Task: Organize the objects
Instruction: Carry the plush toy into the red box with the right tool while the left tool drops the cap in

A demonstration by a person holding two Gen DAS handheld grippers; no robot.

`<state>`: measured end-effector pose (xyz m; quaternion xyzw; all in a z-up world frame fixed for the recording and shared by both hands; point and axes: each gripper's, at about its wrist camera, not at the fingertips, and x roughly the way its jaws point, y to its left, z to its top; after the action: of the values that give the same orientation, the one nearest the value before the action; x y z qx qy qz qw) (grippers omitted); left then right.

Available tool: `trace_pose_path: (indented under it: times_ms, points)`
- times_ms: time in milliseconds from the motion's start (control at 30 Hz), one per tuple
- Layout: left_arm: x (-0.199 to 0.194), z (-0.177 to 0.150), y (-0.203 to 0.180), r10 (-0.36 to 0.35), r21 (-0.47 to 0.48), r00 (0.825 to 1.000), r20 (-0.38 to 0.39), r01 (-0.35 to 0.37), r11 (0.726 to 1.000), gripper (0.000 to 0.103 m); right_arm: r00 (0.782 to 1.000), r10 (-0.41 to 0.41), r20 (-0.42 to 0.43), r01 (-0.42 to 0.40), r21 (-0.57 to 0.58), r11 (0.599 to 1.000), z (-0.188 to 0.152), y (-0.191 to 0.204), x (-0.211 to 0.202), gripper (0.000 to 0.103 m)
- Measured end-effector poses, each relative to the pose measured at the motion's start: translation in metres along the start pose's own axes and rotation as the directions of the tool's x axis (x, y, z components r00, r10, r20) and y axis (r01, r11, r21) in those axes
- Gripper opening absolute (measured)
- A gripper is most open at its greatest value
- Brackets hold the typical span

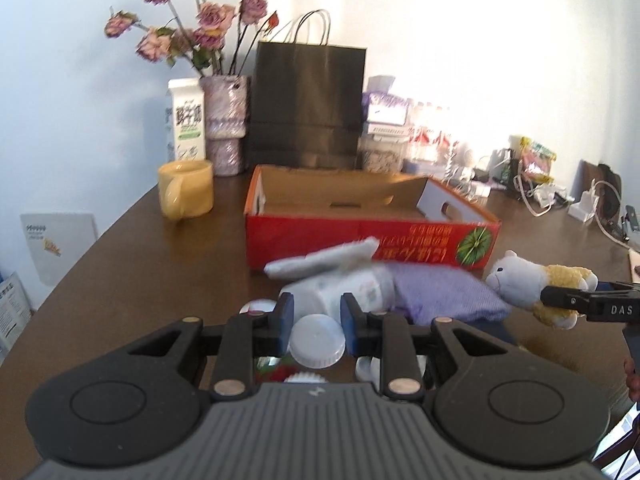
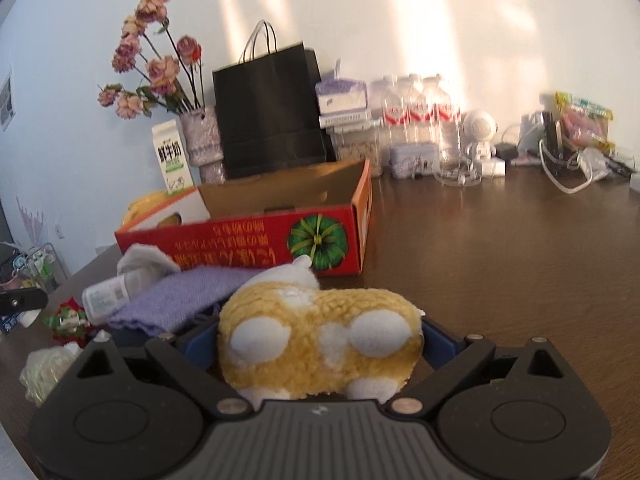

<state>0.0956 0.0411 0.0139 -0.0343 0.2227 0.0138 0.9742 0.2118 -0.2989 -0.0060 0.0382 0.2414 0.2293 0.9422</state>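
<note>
Across the brown counter point(image 2: 500, 240), the biggest thing is the red cardboard box point(image 1: 360, 240), open-topped and seemingly empty, printed with a green pumpkin and upside-down characters I cannot read; it looks stiff enough to take whatever is dropped in. Behind it stand a black paper bag point(image 1: 308, 104), a vase of dried roses point(image 1: 224, 124) and a milk carton point(image 2: 171, 160) with Chinese lettering for fresh milk. Just in front of the box lies a soft purple cloth point(image 1: 440, 296) beside a white bottle point(image 1: 352, 292) lying on its side. The plush sheep point(image 2: 320, 344) sits pinched at its yellow woolly body in the right tool point(image 2: 320, 344), lifted off the counter near the box; it is light and squashy, so a grip round the middle should hold. The left tool point(image 1: 316, 316), marked by nothing legible, has its pads narrowly spread around a white cap point(image 1: 317, 340), whether touching I cannot tell. "DAS" reads on the right tool's finger.
</note>
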Motion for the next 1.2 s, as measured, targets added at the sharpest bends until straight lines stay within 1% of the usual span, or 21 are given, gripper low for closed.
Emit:
trace_pose_path:
  times_ms: [167, 300, 500, 633, 700, 800, 967, 1100, 1200]
  points:
    - [0.015, 0.022, -0.003, -0.035, 0.021, 0.999, 0.036, 0.034, 0.999, 0.026, 0.998, 0.006, 0.069, -0.004, -0.029, 1.000, 0.017, 0.008, -0.009, 0.099]
    - [0.032, 0.043, -0.007, -0.053, 0.021, 0.997, 0.060, 0.051, 0.998, 0.026, 0.994, 0.016, 0.109, -0.010, -0.057, 0.998, 0.039, 0.018, -0.002, 0.099]
    - [0.060, 0.077, -0.017, -0.070, 0.035, 0.990, 0.120, 0.066, 0.997, 0.026, 0.986, 0.043, 0.163, -0.025, -0.108, 0.994, 0.077, 0.036, 0.025, 0.099]
    - [0.083, 0.094, -0.020, -0.071, 0.020, 0.988, 0.135, 0.068, 0.997, 0.026, 0.982, 0.056, 0.180, -0.035, -0.119, 0.992, 0.101, 0.046, 0.052, 0.099]
    - [0.099, 0.101, -0.020, -0.067, 0.000, 0.989, 0.129, 0.068, 0.998, 0.026, 0.981, 0.057, 0.186, -0.034, -0.125, 0.992, 0.112, 0.051, 0.066, 0.099]
    - [0.121, 0.109, -0.017, -0.042, -0.026, 0.992, 0.119, 0.046, 0.999, 0.026, 0.982, 0.049, 0.181, -0.024, -0.140, 0.990, 0.125, 0.059, 0.093, 0.099]
    - [0.162, 0.117, -0.013, -0.008, -0.053, 0.996, 0.089, 0.013, 0.998, 0.026, 0.989, 0.019, 0.147, 0.001, -0.135, 0.991, 0.131, 0.059, 0.142, 0.099]
    - [0.183, 0.107, -0.006, 0.004, -0.069, 0.997, 0.071, 0.001, 0.998, 0.026, 0.994, -0.023, 0.107, 0.035, -0.111, 0.993, 0.126, 0.051, 0.171, 0.099]
    - [0.196, 0.101, -0.003, -0.001, -0.067, 1.000, 0.032, 0.003, 0.998, 0.026, 0.998, -0.014, 0.069, 0.021, -0.105, 0.994, 0.118, 0.044, 0.179, 0.099]
